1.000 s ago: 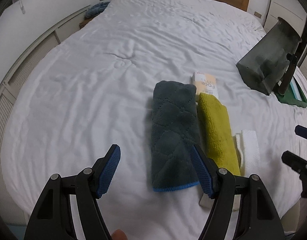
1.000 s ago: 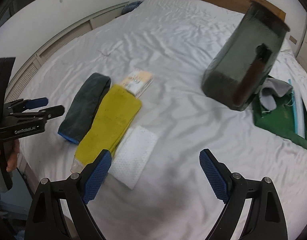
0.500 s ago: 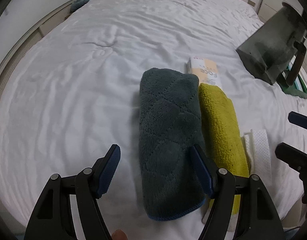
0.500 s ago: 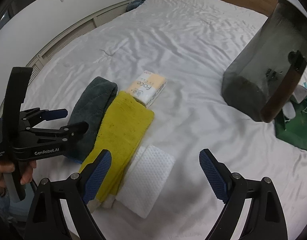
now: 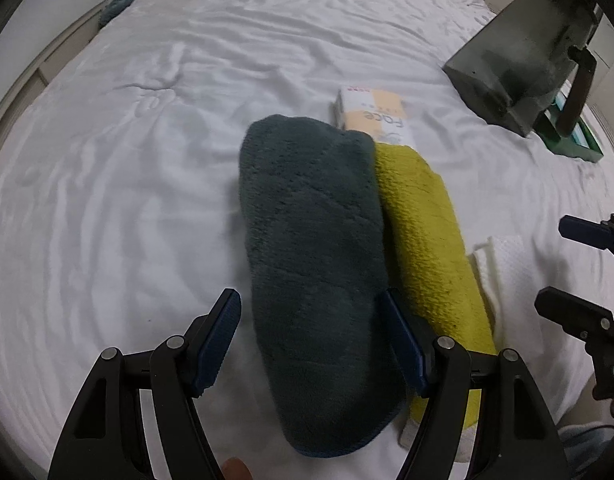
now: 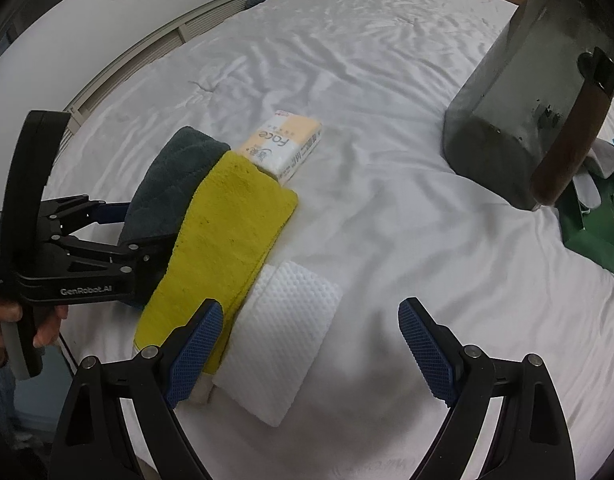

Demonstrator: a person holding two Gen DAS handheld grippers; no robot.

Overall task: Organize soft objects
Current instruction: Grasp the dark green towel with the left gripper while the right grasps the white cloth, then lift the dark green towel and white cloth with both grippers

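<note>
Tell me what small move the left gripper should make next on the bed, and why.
Probably lower the left gripper a little further and close on the dark towel. Its open jaws already straddle the towel's near end without pressing it, and the yellow towel lies tight against the right side, so a straight descent should catch only the dark one. The right gripper is also open, over the white cloth.

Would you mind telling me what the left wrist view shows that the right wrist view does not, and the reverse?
Only the left wrist view shows the full length of the dark grey towel, lying between the open left gripper fingers. Only the right wrist view shows the whole white cloth, the open right gripper over it, and a hand gripping the left gripper's handle. Both show the yellow towel, the tissue pack, the grey basket and the white bed.
</note>
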